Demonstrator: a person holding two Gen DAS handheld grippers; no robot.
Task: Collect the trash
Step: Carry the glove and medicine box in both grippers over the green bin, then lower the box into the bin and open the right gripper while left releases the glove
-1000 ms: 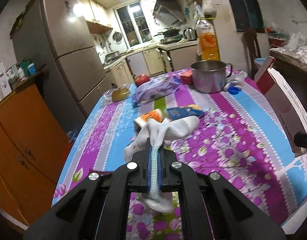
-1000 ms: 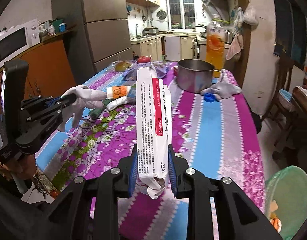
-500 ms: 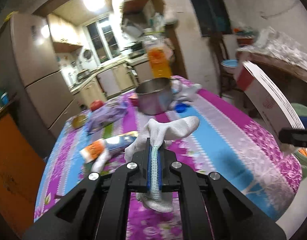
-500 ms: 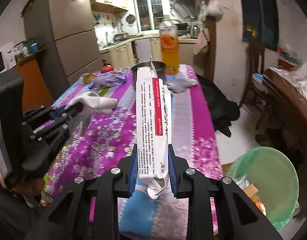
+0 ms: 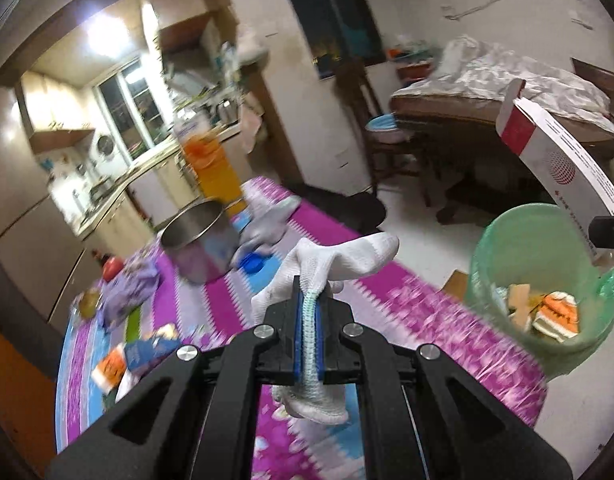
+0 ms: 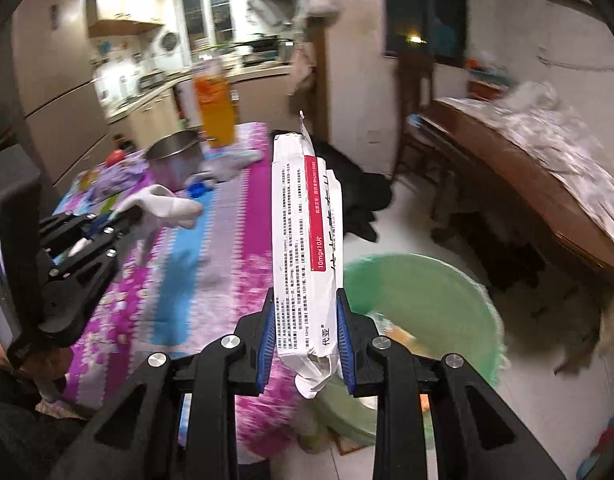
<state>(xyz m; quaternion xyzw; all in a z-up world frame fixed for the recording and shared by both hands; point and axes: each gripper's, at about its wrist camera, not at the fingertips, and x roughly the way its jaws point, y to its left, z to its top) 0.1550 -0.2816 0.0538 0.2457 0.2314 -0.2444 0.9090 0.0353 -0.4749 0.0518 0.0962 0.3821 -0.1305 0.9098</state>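
At lower centre of each wrist view, the left hand-held gripper (image 5: 310,312) clamps a white glove (image 5: 339,258) over the tabletop (image 5: 427,320), while the right hand-held gripper (image 6: 307,320) pinches a white box (image 6: 303,248) above the green bin (image 6: 427,292).

The table (image 5: 447,320) wears a purple, pink and blue flowered cloth. On it in the left wrist view: a steel pot (image 5: 199,246) at ten o'clock, a blue cap (image 5: 253,265) touching its base, a grey glove (image 5: 267,220) just beyond, a juice bottle (image 5: 215,172) behind. A purple packet (image 5: 131,288) and an orange-and-blue packet (image 5: 135,358) lie toward nine o'clock. On the floor (image 5: 423,236) stands a green bin (image 5: 503,260) at three o'clock.
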